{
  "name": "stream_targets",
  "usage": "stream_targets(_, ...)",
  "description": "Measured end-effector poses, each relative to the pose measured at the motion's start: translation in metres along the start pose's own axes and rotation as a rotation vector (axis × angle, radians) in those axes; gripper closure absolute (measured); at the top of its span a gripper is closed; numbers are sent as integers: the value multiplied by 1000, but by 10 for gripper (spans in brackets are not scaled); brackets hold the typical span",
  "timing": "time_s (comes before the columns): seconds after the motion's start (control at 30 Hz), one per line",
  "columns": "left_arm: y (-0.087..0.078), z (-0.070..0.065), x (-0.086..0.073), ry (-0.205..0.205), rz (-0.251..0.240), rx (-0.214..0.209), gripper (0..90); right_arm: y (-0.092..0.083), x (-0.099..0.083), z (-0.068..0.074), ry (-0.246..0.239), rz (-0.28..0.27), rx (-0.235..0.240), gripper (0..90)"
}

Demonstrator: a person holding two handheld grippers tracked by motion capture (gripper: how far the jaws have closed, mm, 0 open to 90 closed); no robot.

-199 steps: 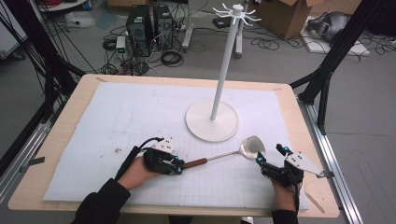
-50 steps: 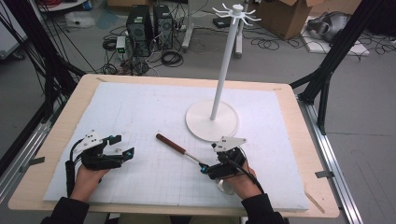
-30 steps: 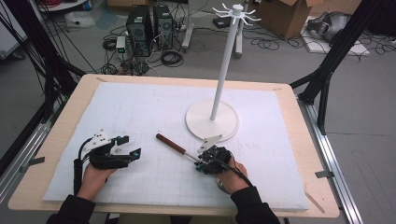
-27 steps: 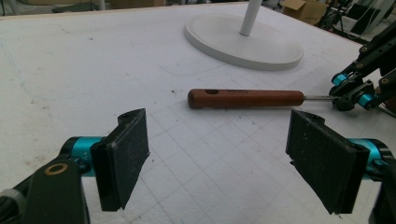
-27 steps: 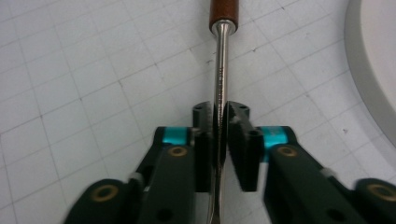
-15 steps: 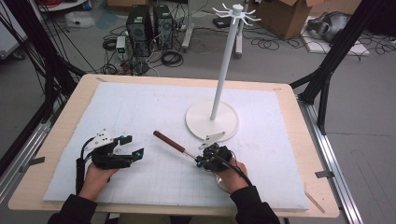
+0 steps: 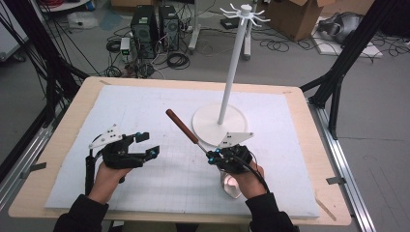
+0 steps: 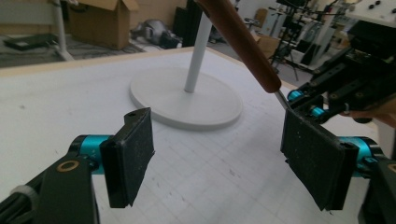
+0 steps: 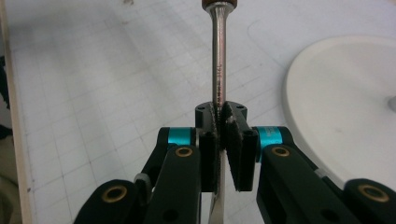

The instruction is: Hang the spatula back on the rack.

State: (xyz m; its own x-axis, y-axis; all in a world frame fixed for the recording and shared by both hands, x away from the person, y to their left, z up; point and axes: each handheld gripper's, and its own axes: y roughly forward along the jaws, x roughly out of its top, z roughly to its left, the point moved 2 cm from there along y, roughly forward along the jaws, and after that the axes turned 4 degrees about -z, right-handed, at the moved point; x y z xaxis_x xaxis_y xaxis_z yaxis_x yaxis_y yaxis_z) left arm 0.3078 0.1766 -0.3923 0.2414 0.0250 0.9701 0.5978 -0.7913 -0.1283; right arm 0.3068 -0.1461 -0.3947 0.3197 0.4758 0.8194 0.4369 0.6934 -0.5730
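A spoon with a brown wooden handle [image 7: 180,125], a thin metal shaft [image 9: 218,56] and a shiny bowl [image 7: 231,186] is tilted, its handle end raised toward the far left. My right gripper [image 7: 212,157] is shut on the metal shaft, and its pads [image 9: 212,140] pinch it from both sides. The bowl sits under the right hand, near the mat. My left gripper [image 7: 149,145] hovers to the left of the spoon with its jaws wide. They have just been closing a little, with nothing between them [image 8: 219,154]. In the left gripper view the handle [image 8: 238,42] crosses above the right pad.
A white hook stand rises from a round base [image 7: 215,126] just beyond the right gripper, its pole [image 7: 231,72] topped with hooks. A white gridded mat [image 7: 145,106] covers the wooden table [image 7: 63,140]. Computers, cables and boxes lie on the floor beyond.
The right gripper has closed on the spoon's shaft and lifted it, so the handle now points up and away. The left hand has risen and drifted slightly toward the middle.
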Motion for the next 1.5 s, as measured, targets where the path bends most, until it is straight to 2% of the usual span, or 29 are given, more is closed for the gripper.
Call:
stream_targets(0.03,3,-3,6,2,-21,26,216,-3,2,0,3,-19,2,847)
stream_targets(0.13,8,-5,13,-10,-35,23,219,-7,4,1,7,-42,-10,846)
stream_targets(0.2,11,-7,19,-10,-31,11,224,-8,5,1,9,-53,-14,846)
stream_targets(0.33,19,-17,36,-4,-49,-35,246,-17,14,3,10,-113,-26,846)
stream_targets(0.47,25,-25,44,2,-57,-58,248,-22,23,5,4,-155,-25,847)
stream_targets(0.53,33,-33,55,22,-67,-76,248,-22,29,7,2,-183,-23,847)
stream_targets(0.57,33,-33,55,22,-67,-76,248,-22,31,8,-6,-195,-26,847)
stream_targets(0.67,39,-44,69,44,-85,-102,251,-21,33,9,-4,-202,-24,847)
stream_targets(0.77,49,-58,84,89,-79,-132,249,-22,37,10,-8,-230,-32,847)
stream_targets(0.87,54,-64,89,104,-76,-138,248,-23,41,12,-14,-238,-31,847)
stream_targets(1.0,65,-74,100,138,-67,-123,259,-21,46,13,-14,-243,-37,846)
stream_targets(1.1,70,-77,105,144,-57,-116,333,-19,48,14,-13,-248,-38,846)
stream_targets(1.13,73,-77,107,139,-52,-109,333,-19,48,14,-13,-248,-38,846)
stream_targets(1.17,77,-76,110,136,-42,-102,426,-17,49,16,-9,-246,-39,846)
stream_targets(1.3,79,-74,110,127,-32,-102,592,-17,48,17,-7,-243,-46,845)
stream_targets(1.33,79,-74,110,127,-29,-102,592,-17,48,17,-7,-243,-46,845)
stream_targets(1.4,80,-73,110,118,-29,-120,698,-16,49,17,-2,-245,-44,845)
stream_targets(1.5,81,-69,111,58,-38,-186,724,-16,49,17,2,-253,-39,844)
